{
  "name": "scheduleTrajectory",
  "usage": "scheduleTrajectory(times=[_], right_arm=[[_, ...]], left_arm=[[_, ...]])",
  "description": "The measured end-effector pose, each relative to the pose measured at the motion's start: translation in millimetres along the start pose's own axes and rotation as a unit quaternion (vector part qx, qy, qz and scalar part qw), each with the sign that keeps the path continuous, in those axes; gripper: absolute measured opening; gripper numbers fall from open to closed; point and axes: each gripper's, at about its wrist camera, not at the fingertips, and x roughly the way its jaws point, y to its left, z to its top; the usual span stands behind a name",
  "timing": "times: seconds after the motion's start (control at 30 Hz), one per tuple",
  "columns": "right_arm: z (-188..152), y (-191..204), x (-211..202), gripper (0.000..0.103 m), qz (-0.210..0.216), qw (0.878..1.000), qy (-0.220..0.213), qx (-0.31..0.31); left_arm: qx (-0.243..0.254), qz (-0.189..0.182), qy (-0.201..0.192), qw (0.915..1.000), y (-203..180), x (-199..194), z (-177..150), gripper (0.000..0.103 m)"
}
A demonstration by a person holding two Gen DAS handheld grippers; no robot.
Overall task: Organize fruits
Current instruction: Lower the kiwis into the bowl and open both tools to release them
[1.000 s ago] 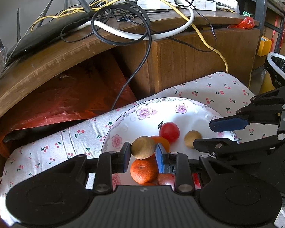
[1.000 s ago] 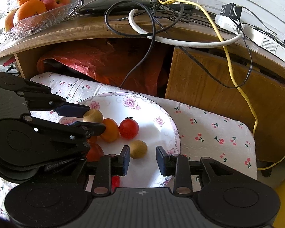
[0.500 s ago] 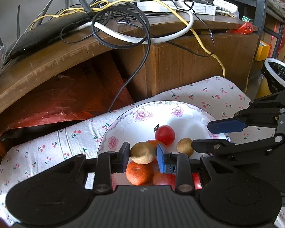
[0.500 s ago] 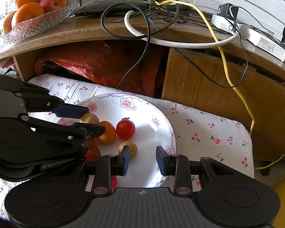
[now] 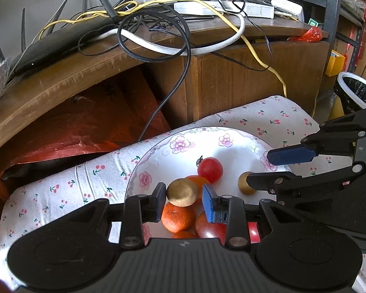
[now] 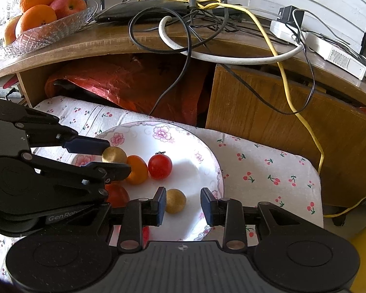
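**Both grippers over the fruit plate**

Cherry-print cloth (image 6: 263,171) covers the low surface in front of a curved wooden desk (image 6: 114,41) strewn with cables; a floral plate (image 6: 202,156) sits on the cloth and holds the loose fruit.

From its own camera, the left gripper (image 5: 183,194) reaches level across the plate's near side, its two pads closed against a tan round fruit (image 5: 182,192), which sits raised above a tangerine (image 5: 177,217) at 6 o'clock below it. In the right wrist view this gripper comes in from 9 o'clock, one finger stacked over the other.

The right gripper (image 6: 180,204) points forward over the plate's near rim with its fingers spread apart, gripping nothing. A second tan fruit (image 6: 175,200) lies on the plate between them, close to the left pad and clear of the right one. A red tomato (image 6: 160,166) lies at 11 o'clock from that fruit, touching an orange fruit (image 6: 137,169).

A glass bowl (image 6: 48,30) of oranges and apples stands on the desk at 10 o'clock.
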Motion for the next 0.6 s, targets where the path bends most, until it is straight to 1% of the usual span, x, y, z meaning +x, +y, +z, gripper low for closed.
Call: scheduleTrajectory(times=[0.33, 0.6], right_arm=[[-0.9, -0.3, -4.8, 0.028, -0.004, 1.000, -0.002, 0.001], [-1.8, 1.2, -7.3, 0.028, -0.011, 1.000, 0.000, 0.002]], left_arm=[[0.003, 0.004, 0.000, 1.0000, -2.5, -5.6, -0.5, 0.041], [-0.003, 0.008, -0.001, 1.0000, -4.6, -12.0, -0.3, 0.042]])
